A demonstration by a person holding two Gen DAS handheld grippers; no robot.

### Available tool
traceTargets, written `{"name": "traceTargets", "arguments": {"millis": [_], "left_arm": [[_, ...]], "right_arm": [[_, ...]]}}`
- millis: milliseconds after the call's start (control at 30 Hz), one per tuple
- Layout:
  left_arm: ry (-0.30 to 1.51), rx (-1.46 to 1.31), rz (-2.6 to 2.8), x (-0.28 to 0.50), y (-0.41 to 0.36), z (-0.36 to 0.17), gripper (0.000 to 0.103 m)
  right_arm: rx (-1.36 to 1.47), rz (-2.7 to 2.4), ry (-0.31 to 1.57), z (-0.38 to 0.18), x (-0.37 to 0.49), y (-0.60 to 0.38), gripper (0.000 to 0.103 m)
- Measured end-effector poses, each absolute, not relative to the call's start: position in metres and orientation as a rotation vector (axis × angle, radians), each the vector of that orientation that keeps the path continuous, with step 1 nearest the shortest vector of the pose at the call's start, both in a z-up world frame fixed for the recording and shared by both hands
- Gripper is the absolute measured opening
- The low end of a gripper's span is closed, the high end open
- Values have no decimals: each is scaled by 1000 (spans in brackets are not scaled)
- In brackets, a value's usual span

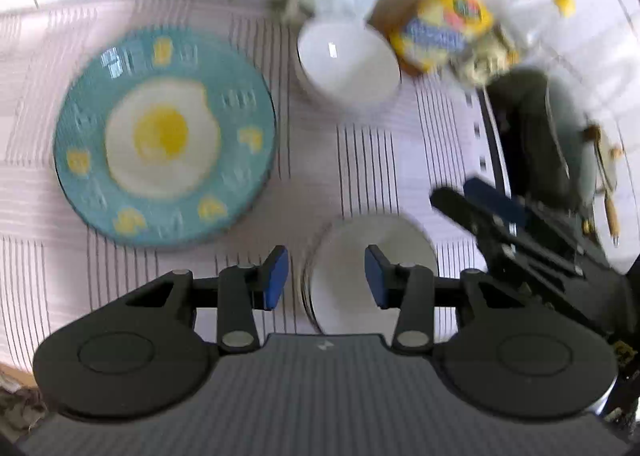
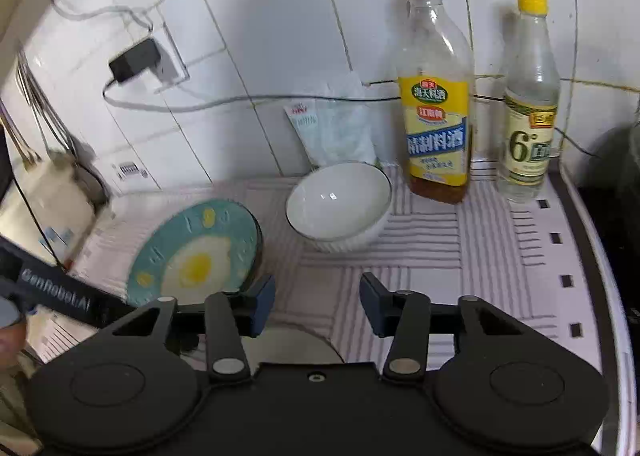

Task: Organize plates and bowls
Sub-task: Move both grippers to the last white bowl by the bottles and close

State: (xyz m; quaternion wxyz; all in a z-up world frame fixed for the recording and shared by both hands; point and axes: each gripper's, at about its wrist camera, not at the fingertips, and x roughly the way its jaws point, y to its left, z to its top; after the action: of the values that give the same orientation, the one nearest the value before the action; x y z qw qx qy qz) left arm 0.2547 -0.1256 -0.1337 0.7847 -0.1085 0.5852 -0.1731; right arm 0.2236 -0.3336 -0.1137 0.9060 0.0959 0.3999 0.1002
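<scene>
A teal plate with a fried-egg picture [image 1: 164, 136] lies flat on the striped mat at the left; it also shows in the right wrist view [image 2: 196, 252]. A white bowl [image 1: 348, 64] stands upright behind it to the right, seen too in the right wrist view [image 2: 340, 208]. A second white bowl [image 1: 360, 276] sits just below my left gripper [image 1: 326, 276], which is open and empty above it. My right gripper [image 2: 318, 306] is open and empty, above the mat with a white bowl rim [image 2: 288, 344] beneath it. The right gripper also appears in the left wrist view [image 1: 480, 196].
Two bottles, a yellow-labelled one [image 2: 438, 96] and a clear one [image 2: 530, 104], stand by the tiled wall at the back right. A plastic packet [image 2: 332, 128] leans on the wall. A charger and cable [image 2: 136, 64] hang at the left. A dark pan [image 1: 560, 136] sits at the right.
</scene>
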Motion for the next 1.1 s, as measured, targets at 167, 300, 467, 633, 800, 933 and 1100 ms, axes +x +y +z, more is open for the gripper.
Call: {"name": "traceTargets", "arguments": {"millis": [167,300,467,633,800,933,1100], "left_arm": [[1130,-173,-355,278,-128,-118,42],[1057,-145,-324,290,-143,-110,52],[1043,-58,-322,311,-166,-119,52],[1062,15,-306,339,-176,-143,52],[1080,79,-301,363,-182,-161,52],[1096,92,-298,379,-189,-175,52],[1086,115,-296,382,-198,-185,44]], "right_arm": [[305,222,846,-121,254,-349,66],[382,195,862,-134,280,-356,68],[496,108,919,-154,310,-370,69],[545,47,965,-168,333,-377,69],[557,69,990,-179,350,-378,60],[461,72,993,-183,354,-369,50],[437,54,994,-191,351,-375,10]]}}
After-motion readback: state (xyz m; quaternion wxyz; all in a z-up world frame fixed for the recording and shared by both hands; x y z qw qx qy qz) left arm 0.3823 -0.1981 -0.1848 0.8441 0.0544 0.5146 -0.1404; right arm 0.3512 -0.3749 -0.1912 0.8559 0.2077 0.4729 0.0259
